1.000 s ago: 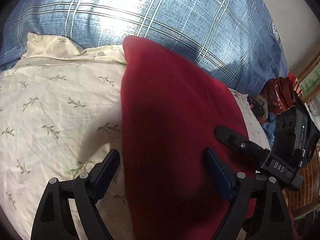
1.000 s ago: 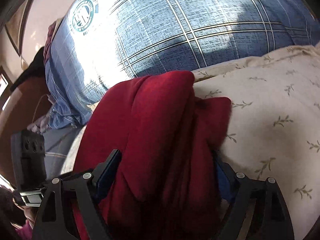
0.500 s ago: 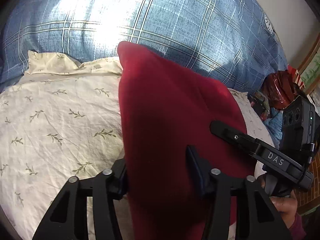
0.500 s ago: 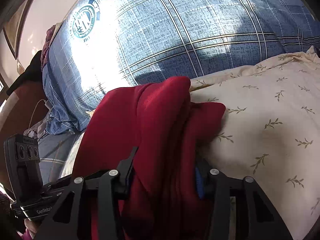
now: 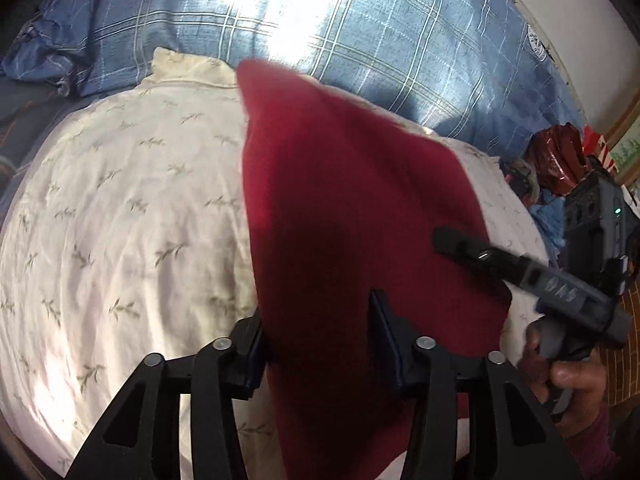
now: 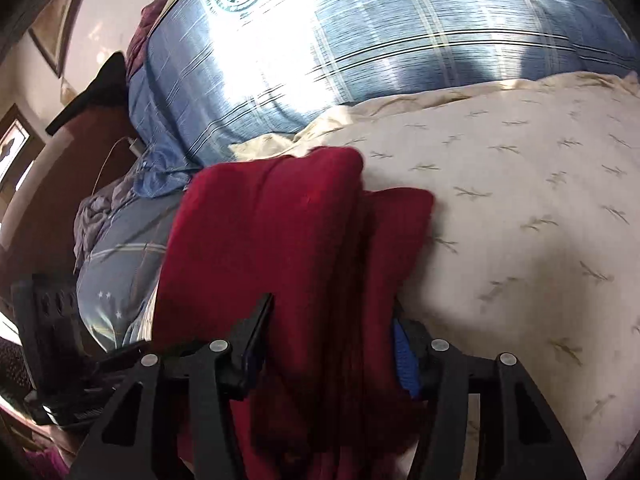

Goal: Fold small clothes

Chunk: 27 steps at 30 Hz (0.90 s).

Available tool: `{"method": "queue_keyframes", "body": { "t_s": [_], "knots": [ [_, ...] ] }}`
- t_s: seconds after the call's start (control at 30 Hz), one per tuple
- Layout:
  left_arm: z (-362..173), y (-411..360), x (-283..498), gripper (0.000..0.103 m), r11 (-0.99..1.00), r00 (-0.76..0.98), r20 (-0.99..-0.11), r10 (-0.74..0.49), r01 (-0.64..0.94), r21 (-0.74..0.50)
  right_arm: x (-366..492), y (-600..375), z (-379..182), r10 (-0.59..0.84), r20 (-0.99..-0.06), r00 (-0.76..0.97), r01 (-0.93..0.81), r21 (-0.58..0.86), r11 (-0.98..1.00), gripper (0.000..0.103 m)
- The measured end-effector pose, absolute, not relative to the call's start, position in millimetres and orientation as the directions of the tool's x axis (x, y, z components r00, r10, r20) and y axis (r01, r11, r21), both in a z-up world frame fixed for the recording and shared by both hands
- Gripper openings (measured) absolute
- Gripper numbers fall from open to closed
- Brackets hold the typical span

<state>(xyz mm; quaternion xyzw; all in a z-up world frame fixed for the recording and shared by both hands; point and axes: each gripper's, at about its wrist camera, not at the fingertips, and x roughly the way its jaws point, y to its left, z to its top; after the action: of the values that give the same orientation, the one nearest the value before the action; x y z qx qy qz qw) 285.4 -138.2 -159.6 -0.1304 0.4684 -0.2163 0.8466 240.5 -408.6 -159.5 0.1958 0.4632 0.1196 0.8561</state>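
On my left wrist view, the left gripper (image 5: 320, 332) has its two black fingers (image 5: 384, 328) closed onto the near edge of the dark red soft fabric garment (image 5: 352, 208). The cloth fills the gap between the pads and rises away from them as a broad flat panel ending in a point at the far side.

The garment lies over the cream bedsheet printed with small green leaf sprigs (image 5: 120, 208). Behind the sheet sits the blue plaid quilt (image 5: 360, 32), lit brightly in its middle.

At the right of the same view I see the right gripper (image 5: 460, 242), one black finger resting on the garment's right edge, with a hand (image 5: 560, 372) around its handle.

On my right wrist view, the right gripper (image 6: 332, 340) is clamped on a thick bunch of the same garment (image 6: 280, 232); several folded layers pass between its fingers (image 6: 404, 348), whose blue pad shows at the right. The cloth here is doubled over, with one layer lying on top of another. The cream sheet (image 6: 520, 200) extends to the right and the plaid quilt (image 6: 360, 40) lies beyond. Both views are slightly blurred.
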Motion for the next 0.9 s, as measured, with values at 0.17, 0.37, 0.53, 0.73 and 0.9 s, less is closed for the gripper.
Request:
{"method": "queue_keyframes", "body": {
  "t_s": [0.17,0.37,0.53,0.73,0.9],
  "knots": [
    [-140,-129,267,0.051,0.910,0.549,-0.728,-0.411,0.202,-0.362,226,-420,-108,0.325,-0.690,0.647,-0.038,0.396,0.918,0.047],
    [-121,-141,236,0.067,0.948,0.656,-0.686,-0.316,0.185,-0.260,247,-362,-120,0.309,-0.770,0.559,-0.187,0.246,0.951,0.029],
    [-122,-152,221,0.067,0.963,0.667,-0.694,-0.270,0.170,-0.211,258,-369,-153,0.172,-0.806,0.567,-0.119,0.127,0.985,0.016],
    [-120,-146,224,0.067,0.974,0.690,-0.687,-0.226,0.150,-0.169,201,-349,-105,0.216,-0.764,0.608,-0.220,0.099,0.971,0.026],
    [-120,-142,220,0.067,0.978,0.708,-0.675,-0.208,0.131,-0.164,169,-337,-130,0.153,-0.800,0.580,-0.238,0.014,0.971,0.024]
  ]
}}
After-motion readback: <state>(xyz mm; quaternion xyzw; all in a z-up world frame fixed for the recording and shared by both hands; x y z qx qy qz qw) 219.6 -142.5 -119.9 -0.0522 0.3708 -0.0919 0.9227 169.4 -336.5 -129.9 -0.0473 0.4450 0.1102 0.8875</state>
